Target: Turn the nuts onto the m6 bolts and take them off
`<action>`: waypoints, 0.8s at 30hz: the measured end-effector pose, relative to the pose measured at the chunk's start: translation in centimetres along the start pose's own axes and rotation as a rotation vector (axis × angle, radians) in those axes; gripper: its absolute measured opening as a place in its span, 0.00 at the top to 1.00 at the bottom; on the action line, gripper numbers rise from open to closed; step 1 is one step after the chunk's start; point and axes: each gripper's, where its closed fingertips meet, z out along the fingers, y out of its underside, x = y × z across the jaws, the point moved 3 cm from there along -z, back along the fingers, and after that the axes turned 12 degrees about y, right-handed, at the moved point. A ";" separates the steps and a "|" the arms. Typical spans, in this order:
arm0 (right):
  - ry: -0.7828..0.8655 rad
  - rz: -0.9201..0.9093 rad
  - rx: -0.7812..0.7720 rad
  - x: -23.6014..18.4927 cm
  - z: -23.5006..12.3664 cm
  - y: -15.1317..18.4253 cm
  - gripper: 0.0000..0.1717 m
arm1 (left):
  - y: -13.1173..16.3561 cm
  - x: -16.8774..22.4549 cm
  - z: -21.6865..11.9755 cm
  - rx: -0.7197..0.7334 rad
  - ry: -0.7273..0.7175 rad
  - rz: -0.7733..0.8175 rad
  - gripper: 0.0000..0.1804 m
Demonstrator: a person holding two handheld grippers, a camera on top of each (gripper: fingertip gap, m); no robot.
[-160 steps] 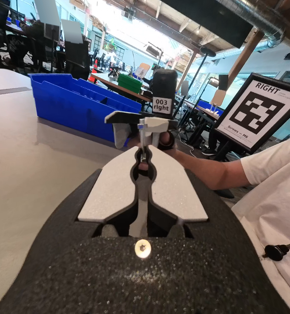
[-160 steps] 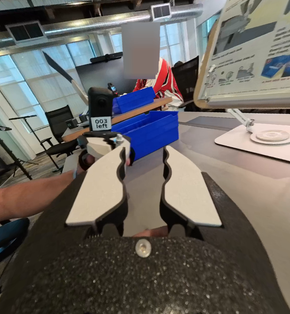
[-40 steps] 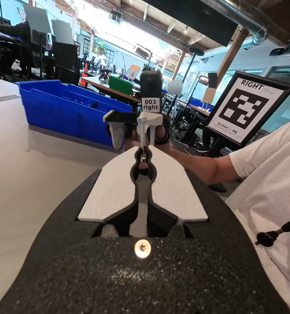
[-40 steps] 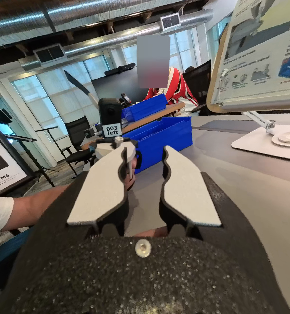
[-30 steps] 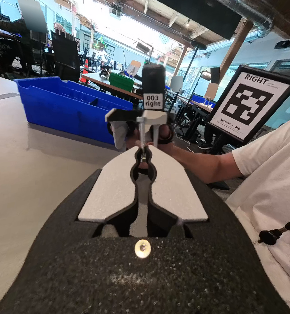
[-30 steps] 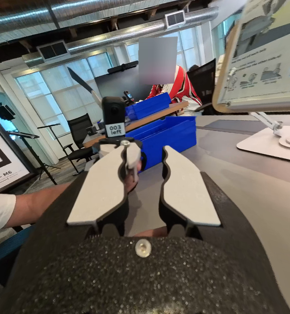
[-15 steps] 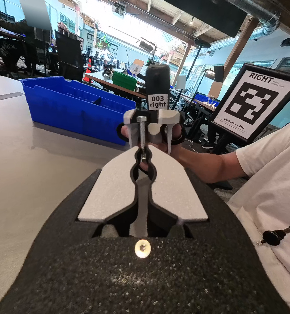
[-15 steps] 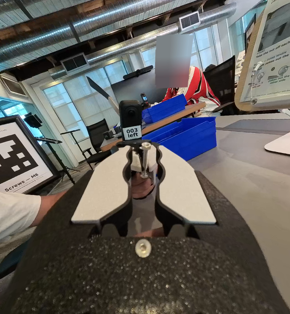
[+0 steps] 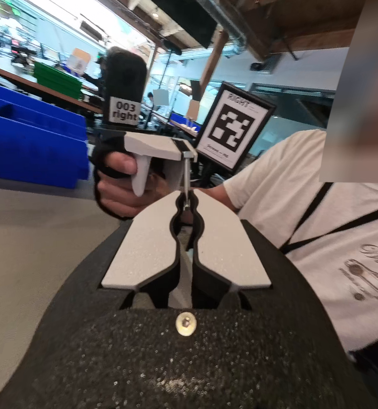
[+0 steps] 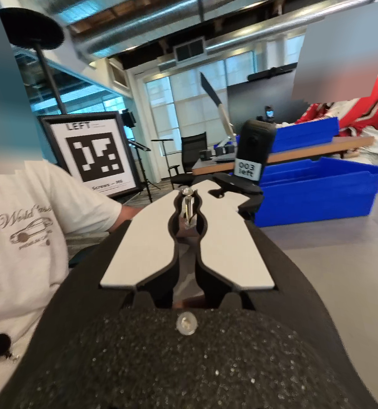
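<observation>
Closest to me in the left wrist view, my left hand-held gripper (image 9: pixel 187 199) is clamped on the bottom, threaded end of the bolt (image 9: pixel 186 177). The white fingers (image 9: pixel 152 234) are almost together, with the thin metal rod pinched at their tips. The bolt stands straight up toward 12 o'clock, in the air above the table (image 9: pixel 28 232).

A little farther, my right hand-held gripper (image 10: pixel 188 194) is closed on the top end of the same bolt (image 10: pixel 188 210), at the shiny head or nut; I cannot tell which. So both tools hold one bolt, one at each end.

I think the bolt is small, light, hard and stiff. It will not bend or break, but smooth metal is slippery and can twist or tip in the pads. I would grip the flat sides of the nut and keep the other tool tight on the threads.

Farther off, at 3 o'clock in the right wrist view, sits a blue bin (image 10: pixel 316 194). A framed sign (image 9: pixel 232 128) stands behind.
</observation>
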 end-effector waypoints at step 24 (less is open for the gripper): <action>1.012 0.105 0.078 7.6 -0.3 1.4 0.76 | -0.7 -5.7 -5.1 -0.088 -0.735 0.255 0.97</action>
